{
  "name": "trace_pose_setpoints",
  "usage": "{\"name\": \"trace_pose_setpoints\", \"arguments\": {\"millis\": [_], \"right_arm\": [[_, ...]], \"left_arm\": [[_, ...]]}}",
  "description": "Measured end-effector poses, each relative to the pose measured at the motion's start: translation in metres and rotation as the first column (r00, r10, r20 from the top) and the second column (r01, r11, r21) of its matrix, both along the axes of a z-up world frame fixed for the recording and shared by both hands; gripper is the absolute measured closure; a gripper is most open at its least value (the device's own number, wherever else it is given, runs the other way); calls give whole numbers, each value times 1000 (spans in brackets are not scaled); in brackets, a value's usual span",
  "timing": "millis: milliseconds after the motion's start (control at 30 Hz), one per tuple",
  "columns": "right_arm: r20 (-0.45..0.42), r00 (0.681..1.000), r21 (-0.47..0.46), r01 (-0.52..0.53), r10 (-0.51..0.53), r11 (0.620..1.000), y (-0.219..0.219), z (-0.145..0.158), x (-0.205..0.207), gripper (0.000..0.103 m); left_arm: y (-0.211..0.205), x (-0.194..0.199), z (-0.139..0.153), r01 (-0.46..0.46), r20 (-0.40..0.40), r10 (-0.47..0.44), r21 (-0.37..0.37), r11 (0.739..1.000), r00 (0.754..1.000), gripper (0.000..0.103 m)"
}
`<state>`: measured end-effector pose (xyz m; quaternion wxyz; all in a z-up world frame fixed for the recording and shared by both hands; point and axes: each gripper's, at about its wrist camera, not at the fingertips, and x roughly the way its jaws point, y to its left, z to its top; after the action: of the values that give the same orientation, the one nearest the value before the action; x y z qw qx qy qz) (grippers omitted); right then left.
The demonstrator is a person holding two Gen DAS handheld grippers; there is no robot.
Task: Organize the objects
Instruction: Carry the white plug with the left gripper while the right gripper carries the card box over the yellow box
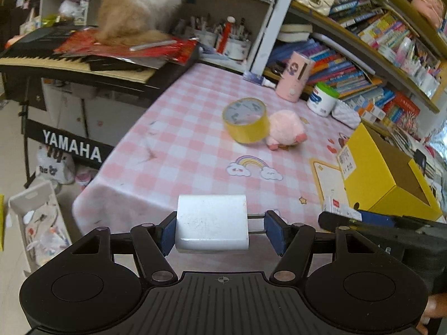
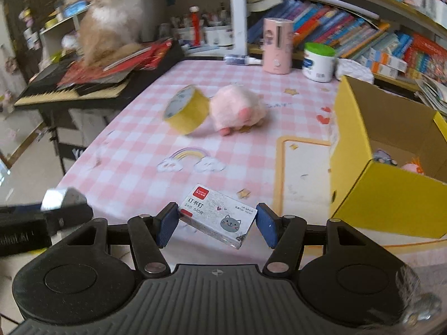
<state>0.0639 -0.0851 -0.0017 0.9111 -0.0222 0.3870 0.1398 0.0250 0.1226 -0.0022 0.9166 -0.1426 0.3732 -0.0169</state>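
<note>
My left gripper [image 1: 220, 227] holds a white charger plug [image 1: 212, 223] by its prongs and left side, above the table's near edge. My right gripper [image 2: 216, 223] is shut on a small box of staples [image 2: 218, 215] with a cat drawing, tilted, held just above the pink checked tablecloth [image 2: 134, 150]. A yellow tape roll [image 2: 185, 109] leans against a pink plush pig [image 2: 237, 109] mid-table; both also show in the left wrist view, the roll [image 1: 245, 120] and the pig [image 1: 285, 128]. An open yellow box [image 2: 391, 167] with toys inside stands at the right.
A pink cylinder [image 2: 276, 46], a white jar with green lid [image 2: 318, 61] and a glue bottle [image 2: 241, 60] stand at the table's far edge. A Yamaha keyboard [image 1: 69, 58] with a cat [image 1: 139, 5] on it is to the left. Bookshelves [image 1: 363, 42] run behind.
</note>
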Motion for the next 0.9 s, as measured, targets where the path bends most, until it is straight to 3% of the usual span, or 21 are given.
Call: {"name": "trace_pose_setpoints", "arguments": {"millis": [133, 267, 500, 900], "right_arm": [[28, 999, -11, -45, 45, 999, 12, 3, -26, 45], [37, 999, -11, -27, 27, 1000, 9, 5, -48, 45], [33, 998, 8, 51, -51, 999, -10, 2, -84, 45], [-2, 967, 31, 256, -256, 966, -57, -4, -124, 45]], "left_arm": [[2, -18, 1, 9, 2, -9, -6, 1000, 1000, 39], [-1, -32, 2, 42, 9, -42, -7, 999, 999, 39], [-23, -44, 1, 154, 8, -154, 13, 988, 988, 39], [-71, -51, -1, 349, -4, -349, 24, 937, 937, 39]]}}
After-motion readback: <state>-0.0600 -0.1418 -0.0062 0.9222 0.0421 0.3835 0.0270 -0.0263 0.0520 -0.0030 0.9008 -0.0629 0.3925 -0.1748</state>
